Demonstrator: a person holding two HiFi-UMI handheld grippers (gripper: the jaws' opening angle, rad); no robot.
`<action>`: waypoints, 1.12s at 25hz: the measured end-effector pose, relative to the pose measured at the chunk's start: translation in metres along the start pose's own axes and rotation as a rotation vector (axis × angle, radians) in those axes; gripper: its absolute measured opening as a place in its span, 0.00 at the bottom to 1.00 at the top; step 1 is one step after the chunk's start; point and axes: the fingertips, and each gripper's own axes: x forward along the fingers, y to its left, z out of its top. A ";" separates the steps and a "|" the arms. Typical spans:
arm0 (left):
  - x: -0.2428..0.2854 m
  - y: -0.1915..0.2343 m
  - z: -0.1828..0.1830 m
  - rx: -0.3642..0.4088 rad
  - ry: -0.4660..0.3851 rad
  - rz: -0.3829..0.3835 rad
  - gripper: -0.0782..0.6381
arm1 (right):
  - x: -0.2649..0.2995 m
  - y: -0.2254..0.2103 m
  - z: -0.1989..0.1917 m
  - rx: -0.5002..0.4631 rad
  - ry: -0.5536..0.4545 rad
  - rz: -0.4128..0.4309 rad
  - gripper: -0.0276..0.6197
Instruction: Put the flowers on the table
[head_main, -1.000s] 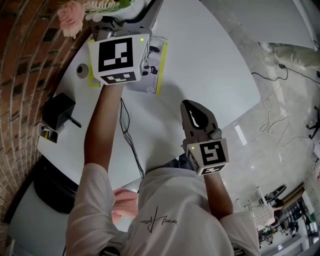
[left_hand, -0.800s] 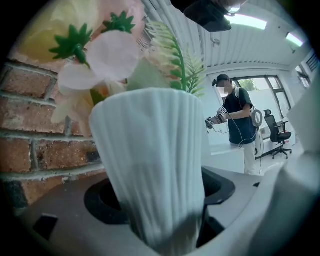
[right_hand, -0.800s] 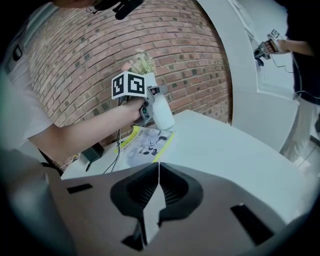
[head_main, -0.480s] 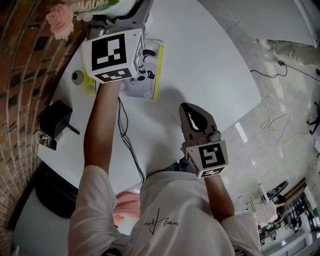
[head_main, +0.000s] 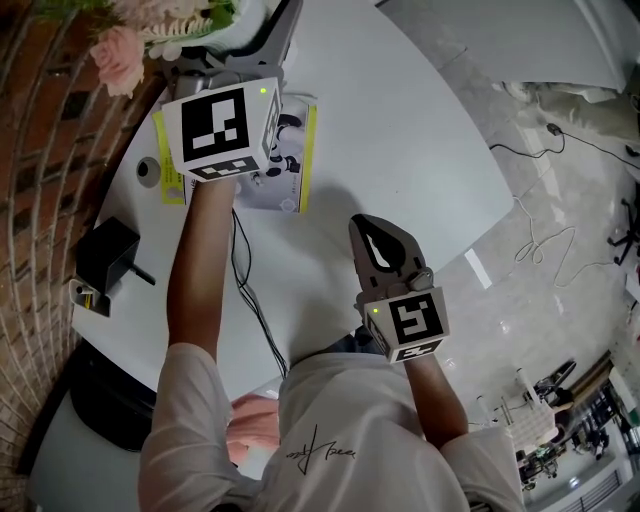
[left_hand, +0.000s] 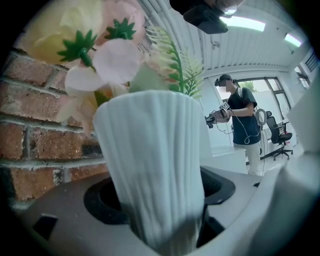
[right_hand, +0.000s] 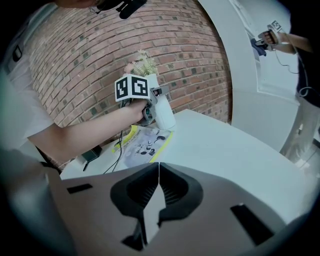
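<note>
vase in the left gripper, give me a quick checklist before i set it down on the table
1. Left gripper fingers clamped on the white ribbed vase: ok.
2. Pink flowers seated in the vase: ok.
3. Vase close to upright, by the right gripper view: ok.
4. Base touching the table: cannot tell.
5. Bare table beside the yellow-edged booklet to land on: ok.
6. Right gripper shut, empty, clear of the vase: ok.
</note>
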 end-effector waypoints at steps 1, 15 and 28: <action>0.000 0.000 0.000 0.003 -0.005 -0.002 0.67 | 0.001 0.000 0.001 -0.001 -0.003 0.001 0.08; -0.002 -0.005 0.002 0.019 -0.021 -0.004 0.67 | 0.003 0.002 0.019 -0.026 -0.044 -0.007 0.08; -0.010 -0.006 -0.004 -0.016 -0.004 -0.033 0.69 | 0.003 0.011 0.024 -0.044 -0.051 -0.004 0.08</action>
